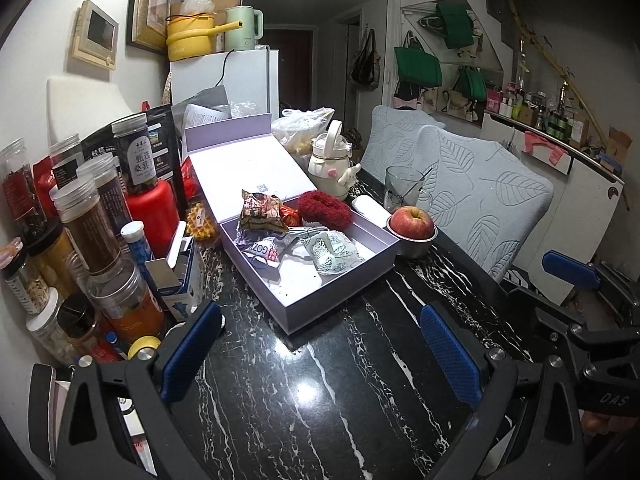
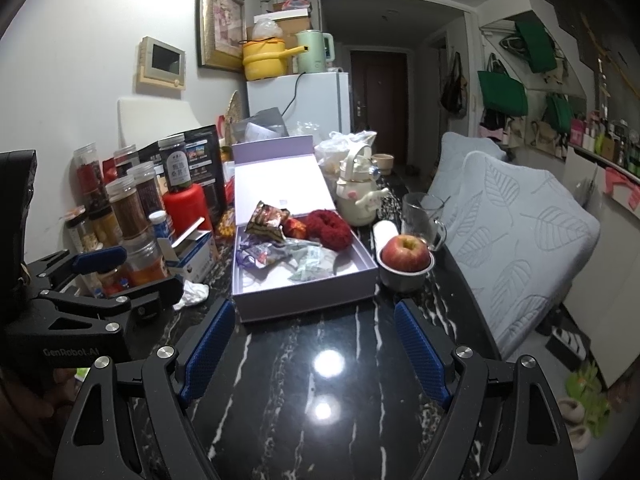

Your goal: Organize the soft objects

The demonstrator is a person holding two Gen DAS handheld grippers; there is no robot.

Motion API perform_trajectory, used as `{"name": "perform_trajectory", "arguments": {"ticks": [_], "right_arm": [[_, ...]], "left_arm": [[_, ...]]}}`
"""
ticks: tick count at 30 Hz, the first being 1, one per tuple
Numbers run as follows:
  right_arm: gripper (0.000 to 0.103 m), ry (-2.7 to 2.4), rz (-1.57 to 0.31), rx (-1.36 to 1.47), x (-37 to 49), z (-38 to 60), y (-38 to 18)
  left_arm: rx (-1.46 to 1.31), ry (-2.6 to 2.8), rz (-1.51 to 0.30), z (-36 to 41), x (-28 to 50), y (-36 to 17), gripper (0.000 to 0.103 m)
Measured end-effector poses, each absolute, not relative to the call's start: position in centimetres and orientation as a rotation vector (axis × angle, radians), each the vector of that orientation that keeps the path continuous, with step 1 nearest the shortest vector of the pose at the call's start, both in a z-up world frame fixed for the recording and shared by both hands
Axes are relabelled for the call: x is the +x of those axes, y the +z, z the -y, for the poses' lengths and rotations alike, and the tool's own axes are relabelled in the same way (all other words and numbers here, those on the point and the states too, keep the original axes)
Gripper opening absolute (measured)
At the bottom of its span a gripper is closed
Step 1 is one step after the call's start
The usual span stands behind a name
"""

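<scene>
Lettering "GenRobot.AI" on the left gripper [image 2: 100, 258], seen from the right wrist view; "DAS" on the right gripper [image 1: 572, 270], seen from the left. Part-word "GOZ" on a crinkled snack packet [image 1: 266, 250]. Chinese characters on a dark jar label [image 1: 134, 160] — not legible.

Open lilac box [image 2: 304, 300] on the black marble table [image 2: 320, 400], lid folded back. Inside: red fuzzy scrunchie [image 2: 330, 226] at the far end, snack packets, a leaf-print pouch [image 1: 332, 254]. Beside the box — red apple [image 2: 405, 252] in a small metal bowl [image 2: 404, 278].

Both claws spread wide, empty, short of the box.
</scene>
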State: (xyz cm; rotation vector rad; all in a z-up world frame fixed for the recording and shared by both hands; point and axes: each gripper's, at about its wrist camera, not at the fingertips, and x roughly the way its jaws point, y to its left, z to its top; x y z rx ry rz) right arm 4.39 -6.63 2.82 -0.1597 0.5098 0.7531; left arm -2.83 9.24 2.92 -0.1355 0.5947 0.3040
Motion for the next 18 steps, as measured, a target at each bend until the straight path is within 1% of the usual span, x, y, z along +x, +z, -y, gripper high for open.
{"name": "perform_trajectory", "arguments": {"ticks": [18], "right_arm": [[0.083, 0.74, -0.531, -0.157, 5.2, 7.3, 1.7]], "left_arm": [[-0.135, 0.324, -0.622, -9.0, -2.0, 2.3, 0.101]]}}
